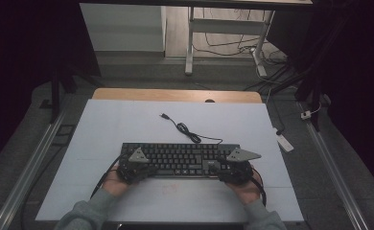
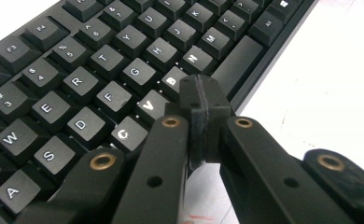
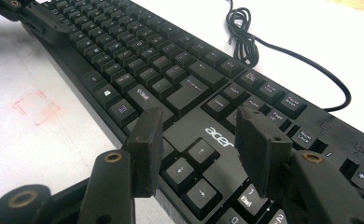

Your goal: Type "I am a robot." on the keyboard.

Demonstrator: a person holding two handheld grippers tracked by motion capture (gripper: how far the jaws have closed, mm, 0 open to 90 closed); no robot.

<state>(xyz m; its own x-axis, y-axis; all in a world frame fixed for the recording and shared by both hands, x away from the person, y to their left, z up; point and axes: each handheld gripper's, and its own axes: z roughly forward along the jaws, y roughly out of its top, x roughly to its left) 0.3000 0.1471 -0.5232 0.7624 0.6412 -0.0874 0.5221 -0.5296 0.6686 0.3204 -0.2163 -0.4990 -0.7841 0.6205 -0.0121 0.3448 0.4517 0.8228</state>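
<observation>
A black Acer keyboard (image 1: 180, 159) lies across the middle of the white table, its cable (image 1: 185, 128) coiled loosely behind it and ending in a free USB plug. My left gripper (image 1: 134, 165) rests at the keyboard's front left corner. In the left gripper view its jaws are shut together with nothing between them, tips (image 2: 203, 95) just above the B key by the space bar. My right gripper (image 1: 233, 165) sits at the front right. Its jaws stand open (image 3: 199, 128) over the arrow keys and the logo of the keyboard (image 3: 171, 79), touching nothing.
The white table top (image 1: 103, 129) has bare room behind and in front of the keyboard. A faint red mark (image 3: 35, 107) lies in front of it. A wooden strip (image 1: 175, 95) runs along the far edge. A white device (image 1: 285, 142) lies off the table's right side.
</observation>
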